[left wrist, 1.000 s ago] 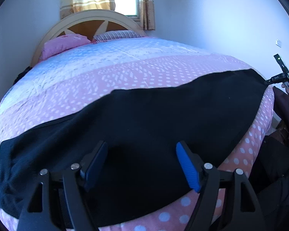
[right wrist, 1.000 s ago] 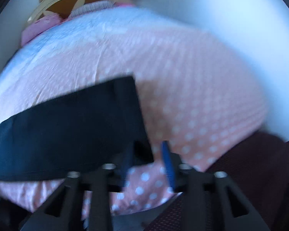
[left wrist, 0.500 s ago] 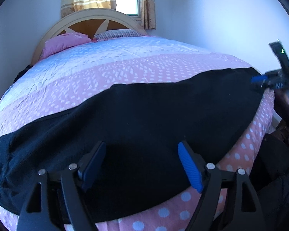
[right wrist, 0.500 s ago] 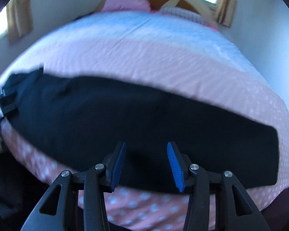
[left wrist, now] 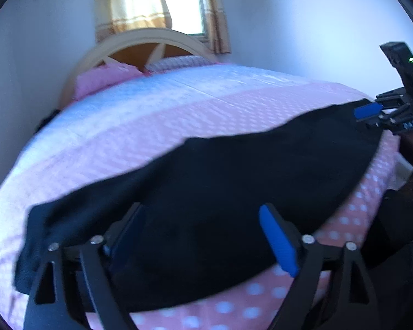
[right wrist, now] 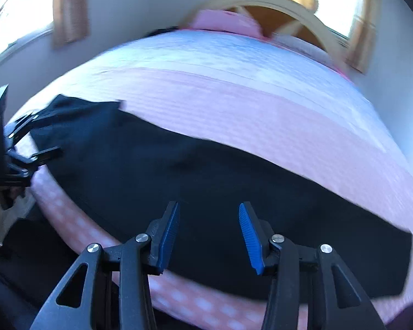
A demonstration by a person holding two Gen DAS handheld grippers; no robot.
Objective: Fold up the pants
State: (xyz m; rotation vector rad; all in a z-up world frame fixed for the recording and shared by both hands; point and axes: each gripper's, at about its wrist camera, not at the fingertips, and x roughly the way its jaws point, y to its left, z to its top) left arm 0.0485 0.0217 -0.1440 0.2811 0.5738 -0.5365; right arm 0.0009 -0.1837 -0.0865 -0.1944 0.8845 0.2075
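Here the black pants [left wrist: 234, 181] lie flat in a long band across the foot of the bed [left wrist: 179, 115], close along its near edge and reaching almost from one side of the bed to the other. The bed wears a pink dotted quilt with a pale blue band toward the headboard [left wrist: 140, 41], where a pink pillow [left wrist: 104, 77] rests.

The left hand-held gripper [left wrist: 203, 228] hangs over the middle of the pants with its blue-padded fingers [left wrist: 278, 244] spread wide and nothing between them. In the right wrist view the same gripper [right wrist: 41, 134] sits at the far left end of the pants, near that side edge of the bed, one dark finger over the cloth; whether it touches the cloth I cannot tell.

The right hand-held gripper [right wrist: 209, 233] is also wide, empty, poised above the near edge of the pants. From the left wrist view it [left wrist: 371, 112] shows at the right end of the pants, by the bed's right edge, a blue pad right at the cloth's corner; contact there is too blurred to judge.

A curtained window [left wrist: 181, 2] stands behind the headboard.
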